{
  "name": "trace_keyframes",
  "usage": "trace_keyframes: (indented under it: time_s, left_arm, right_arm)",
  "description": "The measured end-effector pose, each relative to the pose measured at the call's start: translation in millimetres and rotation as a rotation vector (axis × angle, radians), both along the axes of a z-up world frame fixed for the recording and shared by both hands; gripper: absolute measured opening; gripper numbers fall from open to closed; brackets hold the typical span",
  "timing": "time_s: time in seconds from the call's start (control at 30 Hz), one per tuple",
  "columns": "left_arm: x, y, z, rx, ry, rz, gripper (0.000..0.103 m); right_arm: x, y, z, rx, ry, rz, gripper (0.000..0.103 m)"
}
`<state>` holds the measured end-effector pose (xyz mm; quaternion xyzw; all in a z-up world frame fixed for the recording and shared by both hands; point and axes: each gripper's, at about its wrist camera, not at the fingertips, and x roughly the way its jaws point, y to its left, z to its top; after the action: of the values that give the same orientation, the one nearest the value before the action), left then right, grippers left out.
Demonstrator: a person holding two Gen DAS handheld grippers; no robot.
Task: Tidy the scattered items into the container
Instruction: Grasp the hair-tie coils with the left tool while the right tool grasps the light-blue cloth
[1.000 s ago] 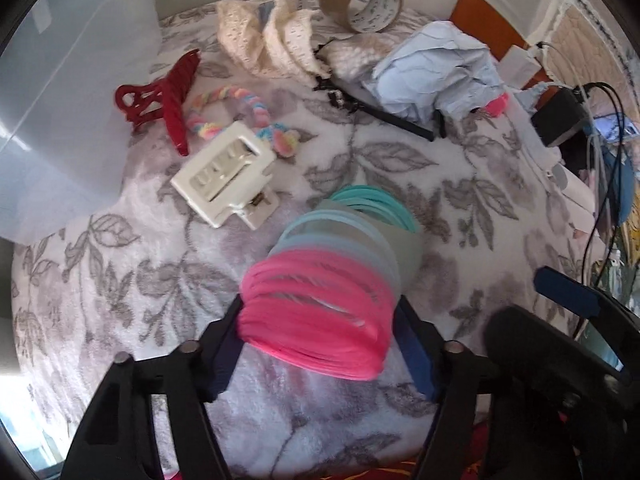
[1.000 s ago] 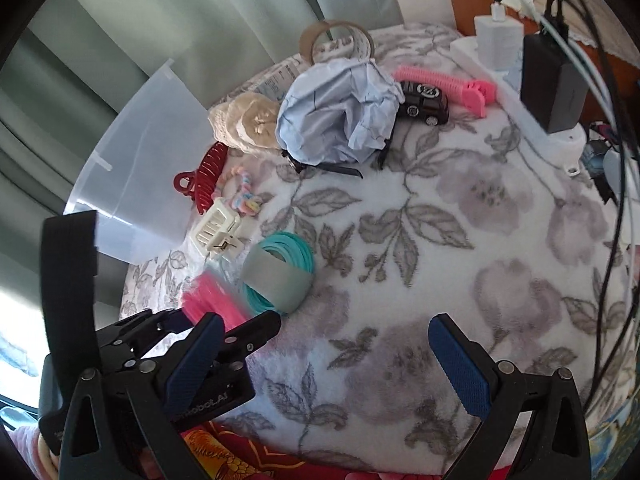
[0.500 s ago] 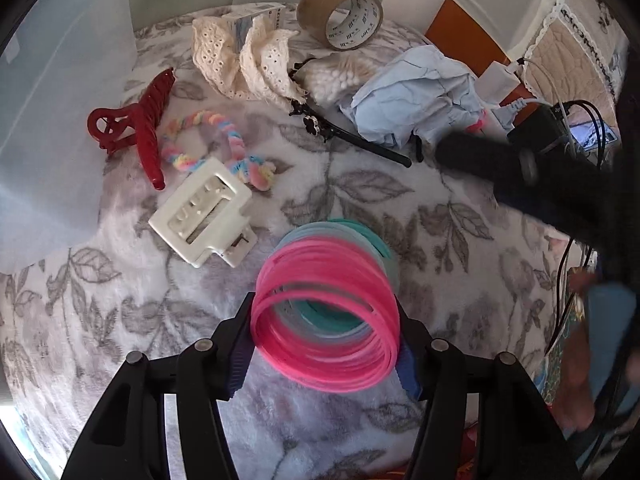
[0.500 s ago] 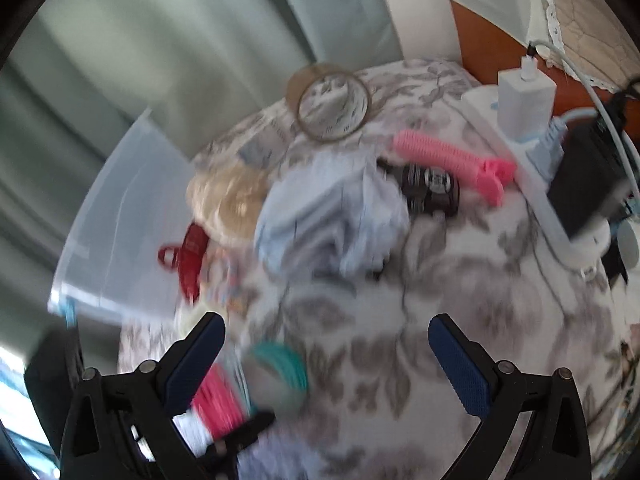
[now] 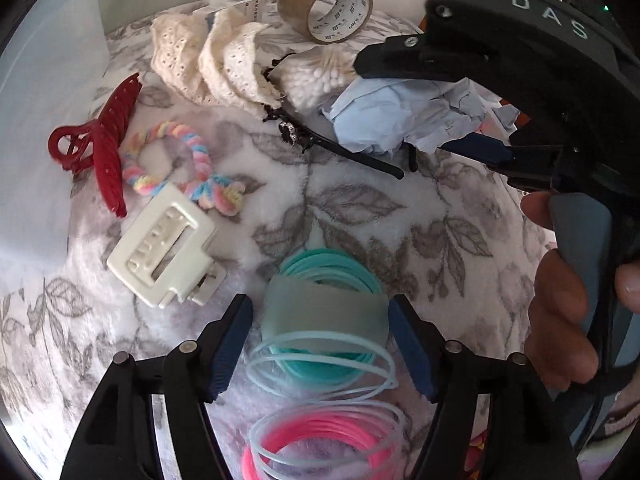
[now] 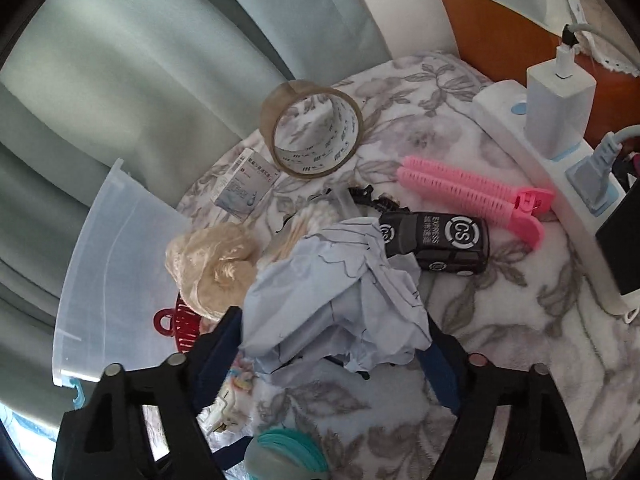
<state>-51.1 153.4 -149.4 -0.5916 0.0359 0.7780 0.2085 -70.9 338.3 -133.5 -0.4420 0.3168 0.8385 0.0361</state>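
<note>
Blue crumpled paper point(image 6: 332, 304) between closing right claw point(image 6: 336, 356) pads.

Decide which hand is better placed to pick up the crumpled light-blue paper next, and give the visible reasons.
Right. The right tongs already straddle the crumpled light-blue paper and are closing on it. The left tongs are opening around the teal coil bundle.

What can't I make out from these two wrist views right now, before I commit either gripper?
- Container: cut off by the edge in the left wrist view, so its inside is unseen.
- Red claw clip: in the right wrist view, mostly behind the cream lace cloth and the closing right gripper.
- Black hairband: its far end goes under the crumpled blue paper.
- Pink rings: blurred, cut off by the bottom edge between the opening left gripper.
</note>
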Motion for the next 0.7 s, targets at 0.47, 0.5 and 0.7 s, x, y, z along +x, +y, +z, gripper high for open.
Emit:
trace_keyframes:
  time_s: [0.47,0.5,0.7]
  left_arm:
    - [20.1,16.1,4.0,-0.064,0.060,-0.036,0.066]
    - [21.3,18.8,3.8,-0.077,0.065,-0.044,0.067]
    - [30.5,27.2,1.3,-0.123,0.103,-0.053,0.068]
  right_arm:
    - [42.8,0.7,15.1,0.008,0.046,-0.034,0.070]
    - [46.4,2.1,16.2,0.005,0.045,-0.041,0.070]
    - [69.4,6.4,32.1,0.009,0.067,-0.074,0.070]
